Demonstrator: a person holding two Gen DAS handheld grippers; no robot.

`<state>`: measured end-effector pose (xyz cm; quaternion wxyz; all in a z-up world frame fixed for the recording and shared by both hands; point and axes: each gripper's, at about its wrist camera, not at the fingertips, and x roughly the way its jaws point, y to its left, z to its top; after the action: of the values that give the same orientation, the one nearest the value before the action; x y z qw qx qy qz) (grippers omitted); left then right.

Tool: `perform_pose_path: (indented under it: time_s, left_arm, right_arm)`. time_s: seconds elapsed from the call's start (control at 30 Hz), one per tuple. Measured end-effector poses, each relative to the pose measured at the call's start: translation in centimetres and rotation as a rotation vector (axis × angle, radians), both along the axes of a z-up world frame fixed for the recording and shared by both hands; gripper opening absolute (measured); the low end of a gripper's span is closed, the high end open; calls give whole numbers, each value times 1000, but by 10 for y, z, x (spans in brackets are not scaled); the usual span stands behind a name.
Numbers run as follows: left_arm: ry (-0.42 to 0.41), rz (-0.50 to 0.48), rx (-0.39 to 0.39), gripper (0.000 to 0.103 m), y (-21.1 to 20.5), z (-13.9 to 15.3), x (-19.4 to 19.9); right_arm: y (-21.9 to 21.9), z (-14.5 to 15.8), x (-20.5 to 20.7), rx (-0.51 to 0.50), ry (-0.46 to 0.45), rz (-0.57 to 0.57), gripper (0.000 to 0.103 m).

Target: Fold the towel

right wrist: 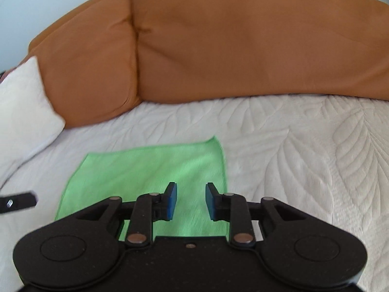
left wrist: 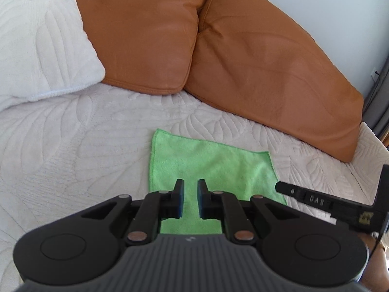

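A light green towel (left wrist: pixel 214 165) lies flat on the white quilted cover; it also shows in the right wrist view (right wrist: pixel 150 170). My left gripper (left wrist: pixel 190 187) is open and empty, held above the towel's near part, with blue pads on its fingers. My right gripper (right wrist: pixel 191 191) is open and empty, held above the towel's near right part. A finger of the right gripper (left wrist: pixel 304 196) shows at the right of the left wrist view, by the towel's right corner. A finger of the left gripper (right wrist: pixel 17 202) shows at the left edge of the right wrist view.
Two large tan leather cushions (left wrist: pixel 194 43) stand behind the towel; they also show in the right wrist view (right wrist: pixel 218 43). A white pillow (left wrist: pixel 39 41) leans at the left, also seen in the right wrist view (right wrist: pixel 22 107). The quilted cover (right wrist: pixel 304 146) spreads to all sides.
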<state>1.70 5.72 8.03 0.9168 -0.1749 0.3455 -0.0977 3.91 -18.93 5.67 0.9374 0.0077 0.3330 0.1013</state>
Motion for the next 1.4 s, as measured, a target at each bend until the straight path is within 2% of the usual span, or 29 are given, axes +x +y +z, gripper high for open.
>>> perform_pose_path:
  time_s: [0.13, 0.23, 0.27, 0.37, 0.4, 0.5, 0.57, 0.63, 0.7, 0.77, 0.83, 0.9, 1.0, 1.13, 1.3, 1.4]
  left_arm:
    - [3, -16, 60, 13, -10, -2, -6]
    - [-24, -16, 130, 14, -12, 5, -18]
    - [-33, -13, 144, 17, -11, 8, -22]
    - [-67, 7, 167, 37, -5, 15, -38]
    - [-89, 25, 172, 49, -1, 15, -46]
    - [-155, 77, 224, 62, 0, 9, -75]
    - [-175, 79, 266, 69, -8, 0, -89]
    - [-176, 48, 314, 79, -23, -10, -95]
    - [-177, 24, 356, 90, -35, -17, -98]
    - [-222, 14, 426, 92, -50, -23, -101]
    - [-284, 9, 473, 103, -61, -26, -105]
    - [-333, 4, 520, 103, -69, -30, -109]
    - [-316, -3, 543, 103, -72, -34, -107]
    - [-275, 18, 493, 103, -66, -36, -106]
    - [-220, 25, 483, 103, -63, -47, -113]
    - [-151, 26, 399, 103, -55, -63, -116]
  right_arm:
    - [9, -32, -38, -259, 35, 9, 27]
    - [1, -33, -63, -320, -1, 27, 29]
    - [-2, -30, -70, -312, -17, 23, 29]
    - [-18, -14, -93, -225, -109, 30, 32]
    - [-23, -6, -101, -188, -139, 18, 36]
    - [-35, 11, -115, -47, -190, -34, 63]
    - [-35, 16, -120, 29, -194, -26, 66]
    - [-25, 16, -120, 34, -175, -7, 66]
    - [-15, 12, -121, -4, -151, -3, 67]
    - [-6, 6, -117, -48, -121, 1, 67]
    - [-3, -1, -115, -56, -98, 9, 67]
    - [-8, -8, -117, -27, -85, -18, 67]
    - [-19, -22, -122, 12, -56, -64, 67]
    - [-27, -34, -133, -10, -55, -81, 67]
    - [-15, -46, -146, -129, -116, -46, 70]
    - [-16, -48, -145, -113, -120, -53, 73]
